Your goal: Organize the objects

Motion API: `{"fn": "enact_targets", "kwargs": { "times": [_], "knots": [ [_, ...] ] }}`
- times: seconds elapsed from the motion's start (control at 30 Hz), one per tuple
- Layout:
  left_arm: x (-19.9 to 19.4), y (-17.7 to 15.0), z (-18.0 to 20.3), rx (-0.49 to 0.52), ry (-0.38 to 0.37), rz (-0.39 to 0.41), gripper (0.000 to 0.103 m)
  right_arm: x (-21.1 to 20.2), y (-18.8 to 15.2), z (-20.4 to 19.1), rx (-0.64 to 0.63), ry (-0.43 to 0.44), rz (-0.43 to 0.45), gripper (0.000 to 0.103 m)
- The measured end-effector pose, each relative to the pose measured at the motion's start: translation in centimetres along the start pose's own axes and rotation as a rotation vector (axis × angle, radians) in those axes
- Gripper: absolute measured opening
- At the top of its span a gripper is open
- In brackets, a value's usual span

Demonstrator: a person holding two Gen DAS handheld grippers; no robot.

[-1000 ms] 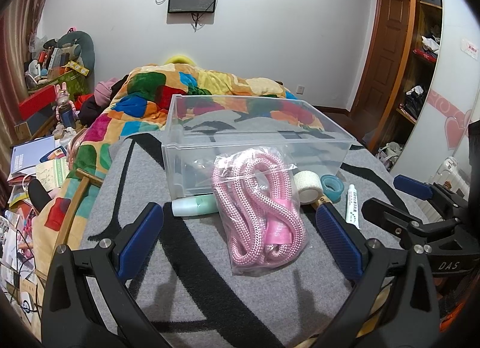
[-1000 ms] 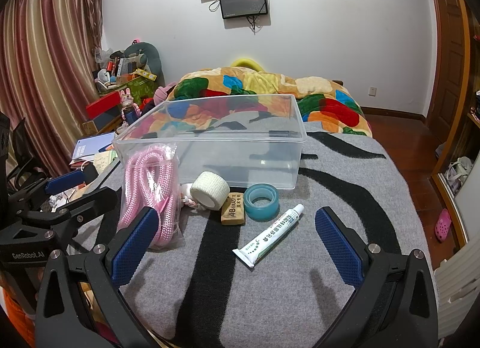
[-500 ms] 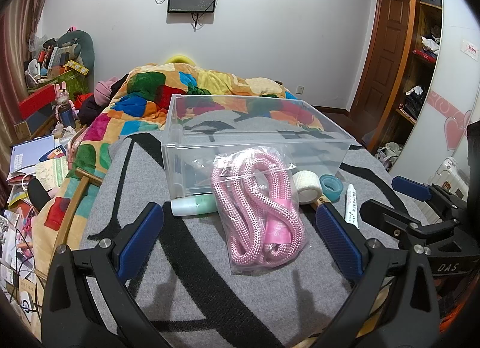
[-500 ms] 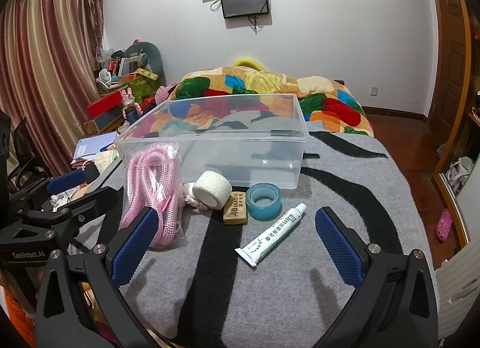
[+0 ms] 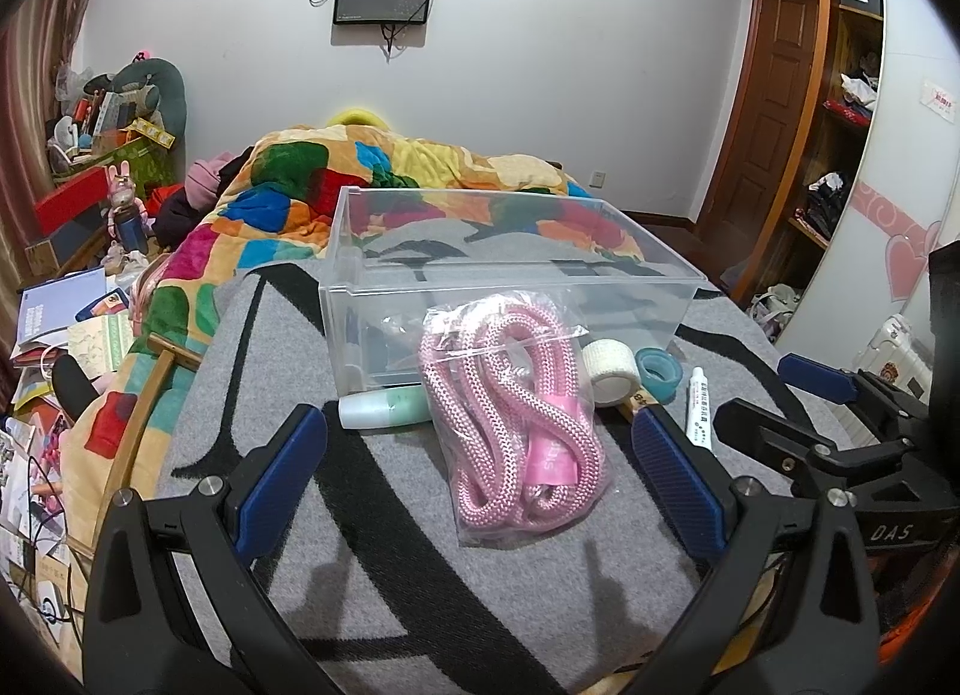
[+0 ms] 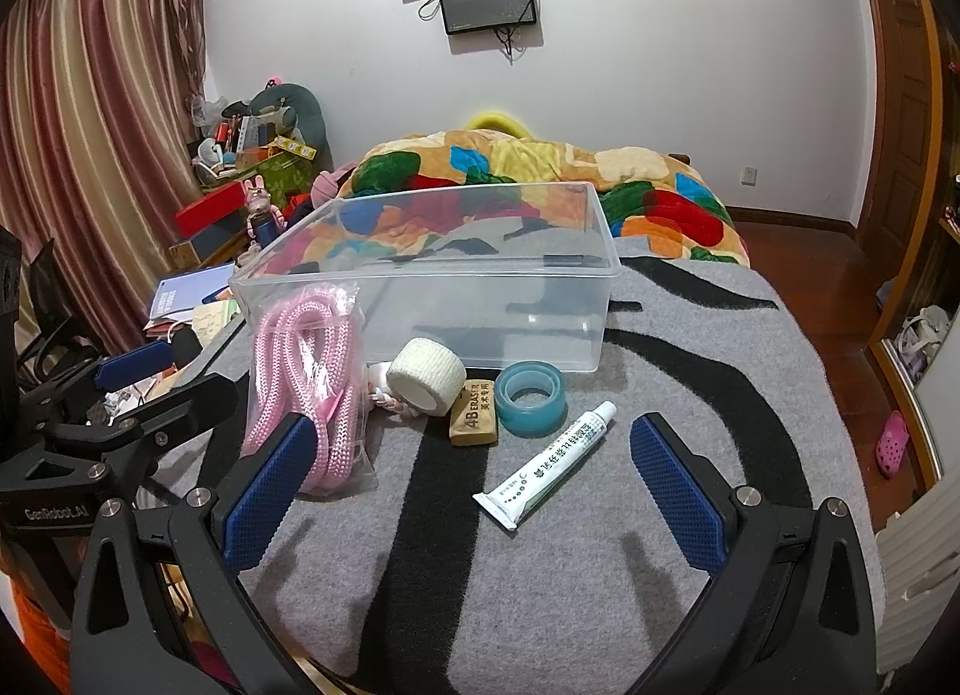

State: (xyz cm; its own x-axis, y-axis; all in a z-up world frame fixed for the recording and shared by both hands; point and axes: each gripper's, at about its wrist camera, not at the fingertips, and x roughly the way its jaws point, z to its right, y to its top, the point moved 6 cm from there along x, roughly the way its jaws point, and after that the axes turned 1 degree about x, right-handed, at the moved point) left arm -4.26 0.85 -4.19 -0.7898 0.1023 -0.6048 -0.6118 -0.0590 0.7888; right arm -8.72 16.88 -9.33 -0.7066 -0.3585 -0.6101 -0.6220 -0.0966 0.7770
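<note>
Grey blanket (image 6: 600,575) with black stripes covers the bed where everything lies. Nearest, the left gripper (image 5: 480,479) has its blue pads spread wide and holds nothing; the bagged pink rope (image 5: 516,413) lies between them at twelve o'clock. The right gripper (image 6: 474,485) is likewise spread and holding nothing, with the white tube (image 6: 549,464) at twelve between its pads. Beyond the tube, at eleven o'clock, sit the eraser (image 6: 474,420), blue tape roll (image 6: 531,397) and white gauze roll (image 6: 426,377). A pale green bottle (image 5: 384,406) lies at the rope's nine o'clock. Farthest stands the clear plastic bin (image 6: 420,275), against the multicoloured quilt (image 6: 660,197).
</note>
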Motion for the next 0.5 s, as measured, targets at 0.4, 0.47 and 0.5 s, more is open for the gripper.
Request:
{"fn": "enact_targets", "kwargs": {
  "times": [0.4, 0.47, 0.5],
  "knots": [
    [0.2, 0.02, -0.14, -0.012, -0.009, -0.021, 0.103, -0.03, 0.03, 0.24, 0.006, -0.01, 0.005, 0.103],
    [0.46, 0.06, -0.11, -0.007, -0.004, -0.033, 0.103, 0.03, 0.05, 0.53, 0.018, -0.018, 0.008, 0.103],
    [0.65, 0.13, -0.06, -0.004, -0.002, -0.041, 0.103, 0.1, 0.09, 0.84, 0.026, -0.025, 0.01, 0.103]
  ]
}}
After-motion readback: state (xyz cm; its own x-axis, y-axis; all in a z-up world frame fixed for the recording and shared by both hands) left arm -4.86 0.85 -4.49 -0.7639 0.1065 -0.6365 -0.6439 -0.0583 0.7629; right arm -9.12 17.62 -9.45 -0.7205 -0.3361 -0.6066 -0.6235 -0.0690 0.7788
